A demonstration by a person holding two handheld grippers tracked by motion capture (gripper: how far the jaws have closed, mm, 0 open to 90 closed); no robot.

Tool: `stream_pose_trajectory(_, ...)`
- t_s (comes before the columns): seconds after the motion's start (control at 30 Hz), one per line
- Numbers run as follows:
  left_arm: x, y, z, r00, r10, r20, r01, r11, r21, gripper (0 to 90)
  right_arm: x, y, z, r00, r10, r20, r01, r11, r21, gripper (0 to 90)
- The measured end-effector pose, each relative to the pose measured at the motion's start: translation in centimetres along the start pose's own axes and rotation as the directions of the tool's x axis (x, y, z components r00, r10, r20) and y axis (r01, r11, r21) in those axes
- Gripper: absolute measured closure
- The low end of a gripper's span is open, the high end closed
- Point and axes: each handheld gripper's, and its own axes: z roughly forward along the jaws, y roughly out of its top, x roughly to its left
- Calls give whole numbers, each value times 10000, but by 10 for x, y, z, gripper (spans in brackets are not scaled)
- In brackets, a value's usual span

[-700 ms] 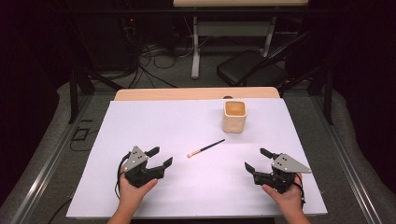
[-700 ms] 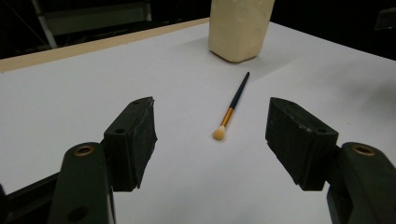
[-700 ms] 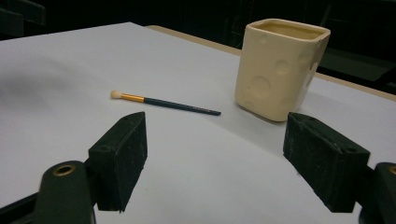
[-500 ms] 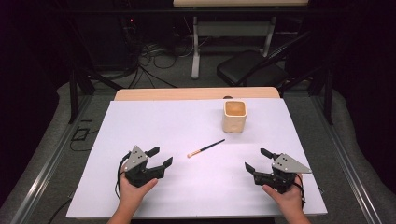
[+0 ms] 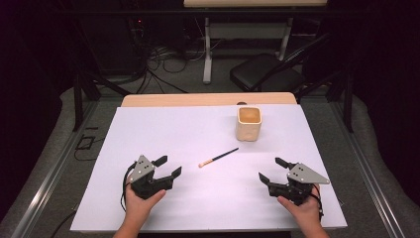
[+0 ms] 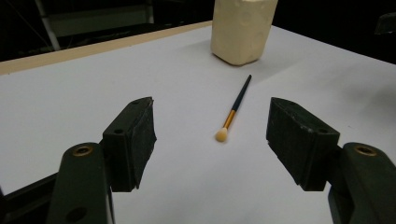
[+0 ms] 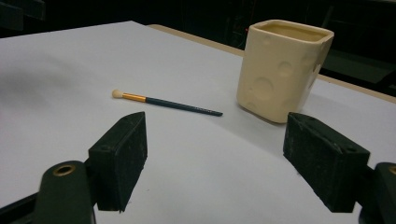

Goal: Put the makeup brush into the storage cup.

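- While resting near the front edge of the white sheet [image 5: 163, 129], left gripper [image 5: 169, 166] held with jaws spread wide, nothing between them
- In the same way, right gripper [image 5: 268, 169] low over the sheet on the other side, jaws spread, pinching nothing
- Between the two, farther up the sheet and about midway: brush [image 5: 218, 157], lying flat, touched by neither gripper
- Brush set at a slant in the high view, pale tip toward the left gripper, dark handle end pointing up toward the cup [image 5: 248, 123]
- Seen along the left gripper [image 6: 212, 126]: brush [image 6: 233, 110] straight ahead, past the jaw gap, tip nearest, handle running away toward the cup [image 6: 242, 29]
- Seen along the right gripper [image 7: 215, 144]: brush [image 7: 166, 103] ahead and off to the left, lying crosswise, tip at the left, handle end close to the cup's [image 7: 282, 70] foot but apart from it
- Cup upright, cream, dimpled walls, standing beyond the brush near the sheet's far edge, well apart from both grippers
- Each gripper held from behind by a hand [image 5: 138, 206] at the bottom of the high view, other hand [image 5: 304, 210] likewise
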Motion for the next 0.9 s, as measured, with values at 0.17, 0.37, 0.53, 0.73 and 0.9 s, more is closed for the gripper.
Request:
stream_pose_trajectory(0.17, 0, 0, -1, 10000, -13, -48, 13, 10000, -4, 328, 0, 0, 1, 10000, -66, -25, 66, 10000, -17, 213)
stream_pose_trajectory(0.37, 0, 1, -2, 10000, -22, -50, 22, 10000, -60, 328, 1, 1, 0, 10000, -95, -6, 95, 10000, -14, 213)
stream_pose_trajectory(0.53, 0, 1, -2, 10000, 10, -47, -11, 10000, -59, 328, 1, 1, 1, 9999, -134, -23, 134, 9999, 5, 213)
stream_pose_trajectory(0.73, 0, 1, -2, 10000, -1, -44, 1, 10000, -70, 328, 2, 1, 1, 9999, -128, -40, 129, 9999, 43, 213)
stream_pose_trajectory(0.9, 0, 1, -1, 10000, -1, -48, 1, 10000, -47, 328, 2, 3, 2, 10000, -27, -50, 27, 9999, 109, 213)
